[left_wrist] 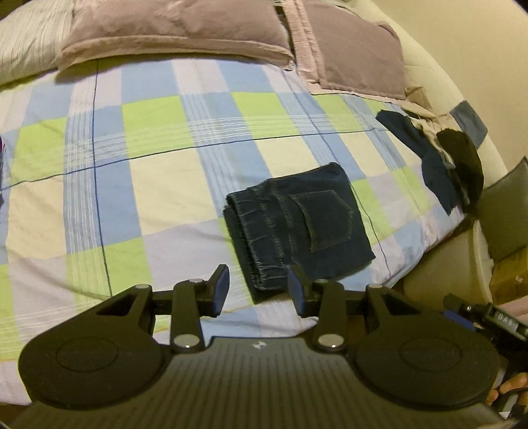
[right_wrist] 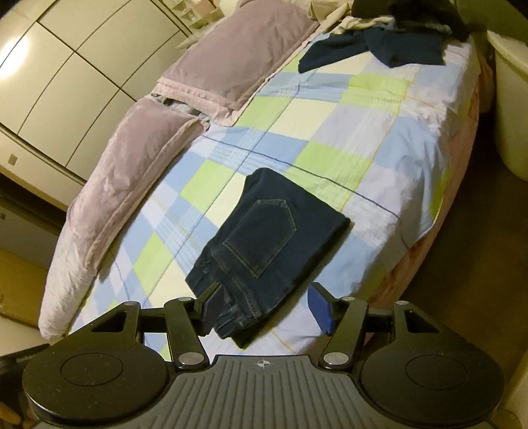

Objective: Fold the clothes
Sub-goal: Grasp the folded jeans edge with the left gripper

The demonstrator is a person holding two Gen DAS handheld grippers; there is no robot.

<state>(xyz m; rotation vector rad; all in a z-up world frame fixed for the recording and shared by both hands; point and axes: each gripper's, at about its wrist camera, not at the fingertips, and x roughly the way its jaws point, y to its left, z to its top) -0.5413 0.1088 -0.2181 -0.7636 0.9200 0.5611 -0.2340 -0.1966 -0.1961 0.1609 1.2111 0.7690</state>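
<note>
Grippers fill the near edge of both views, each pointing down at a bed. Left gripper [left_wrist: 258, 292] has its jaws partly apart with nothing between them; they hang above the near left corner of a folded pair of jeans [left_wrist: 297, 224], and whether they touch it cannot be told. Right gripper [right_wrist: 265, 310] has its jaws wide apart, straddling the near end of the same jeans [right_wrist: 267, 244] without pressing on them. The jeans are dark blue, folded into a compact rectangle with a back pocket facing up, and they lie flat near the bed's near edge on a checked bedsheet [left_wrist: 148, 158] of blue, green, cream and lilac squares. Farther off, toward the right edge of the bed, sits a loose pile of clothes [left_wrist: 442, 161], dark blue, black and beige. At the far side, two mauve pillows [left_wrist: 171, 29] lie side by side along the head of the bed. Beyond them, in the right wrist view, pale wardrobe doors [right_wrist: 66, 66] stand.
</note>
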